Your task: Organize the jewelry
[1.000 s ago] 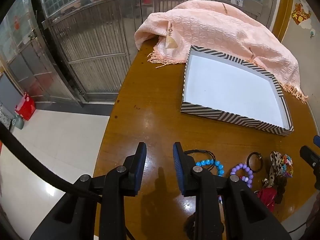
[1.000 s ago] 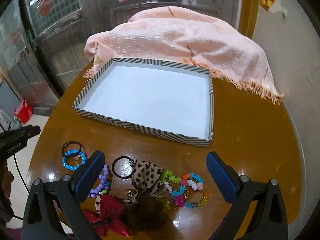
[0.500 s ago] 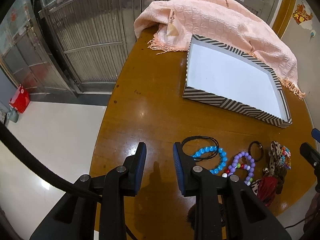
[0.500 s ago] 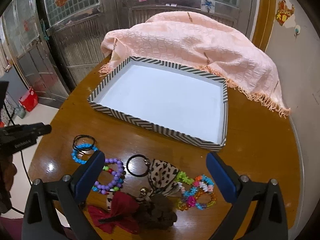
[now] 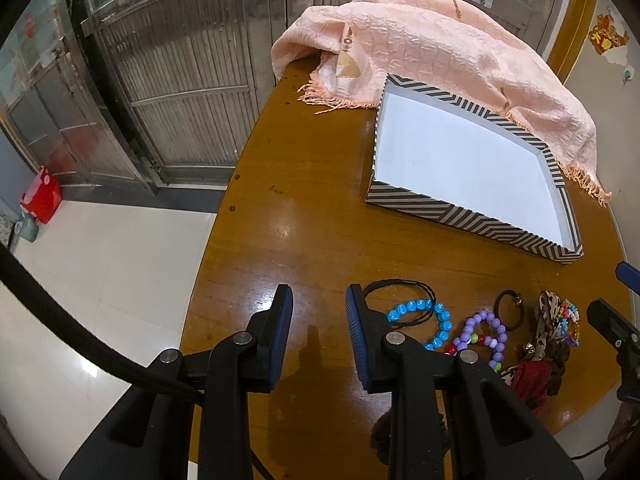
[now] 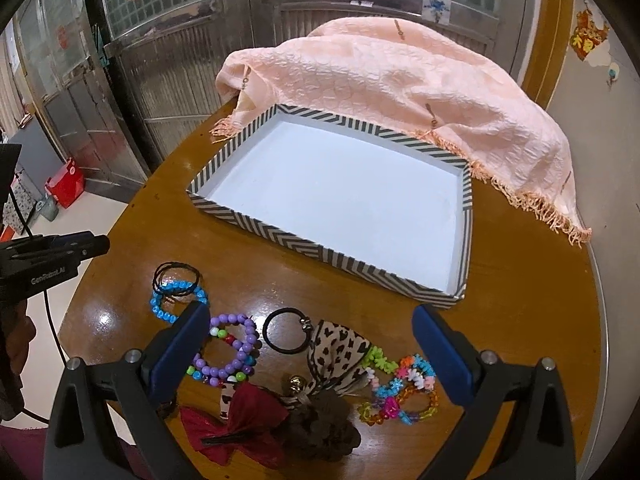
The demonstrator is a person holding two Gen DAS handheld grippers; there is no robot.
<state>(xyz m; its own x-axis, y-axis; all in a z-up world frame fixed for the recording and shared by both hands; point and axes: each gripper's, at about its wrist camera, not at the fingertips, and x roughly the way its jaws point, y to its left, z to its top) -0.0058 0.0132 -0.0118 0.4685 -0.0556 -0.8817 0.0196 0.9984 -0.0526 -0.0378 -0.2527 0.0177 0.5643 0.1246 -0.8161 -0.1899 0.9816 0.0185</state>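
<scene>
My round, glossy brown wooden table [image 6: 520,320] carries everything, with a wrinkled peach fringed cloth [image 6: 400,80] heaped along its far edge. Just in front of the cloth sits the shallow rectangular tray with a white floor and black-and-white striped walls [image 6: 304,242]; nothing lies in it. Both my tools hang above the near edge: my right gripper [image 6: 310,344] is spread wide over the jewelry with nothing between its blue pads, and my left gripper [image 5: 318,320] stands partly apart over bare wood, gripping nothing. The jewelry lies in a loose row near me, apart from the tray: a dark red bow clip [image 6: 236,420], a leopard-print fabric scrunchie [image 6: 340,350], a purple bead bracelet [image 6: 234,350], a multicoloured plastic bracelet [image 6: 400,390], a turquoise bead bracelet [image 5: 420,322] overlapping thin black hair ties [image 6: 176,274], and a single black elastic loop [image 6: 286,334].
</scene>
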